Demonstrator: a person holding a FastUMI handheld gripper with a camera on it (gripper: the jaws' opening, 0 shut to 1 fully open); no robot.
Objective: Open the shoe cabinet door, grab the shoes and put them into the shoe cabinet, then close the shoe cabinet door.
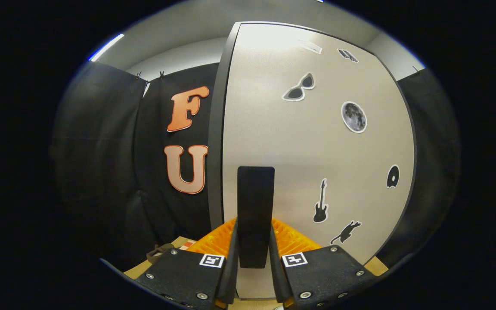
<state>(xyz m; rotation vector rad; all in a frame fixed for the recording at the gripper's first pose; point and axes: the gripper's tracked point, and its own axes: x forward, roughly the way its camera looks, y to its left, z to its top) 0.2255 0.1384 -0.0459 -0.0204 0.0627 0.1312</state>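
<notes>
The shoe cabinet door (pixel 317 142) stands close in front of me, a pale panel with a dark rim and several stickers: sunglasses, a moon, a guitar, a cat. Its black upright handle (pixel 255 193) rises between my fingers. My gripper (pixel 253 241) is shut on the handle's lower part, one finger pressing each side. Low to the left of the fingers, a small brown thing (pixel 159 252) lies on the wooden floor; I cannot tell whether it is a shoe.
Black cloth wall (pixel 101 172) hangs to the left of the door and beyond its right rim. A strip of wooden floor (pixel 138 270) shows beside the left finger, with a small orange-and-white item (pixel 187 245) on it.
</notes>
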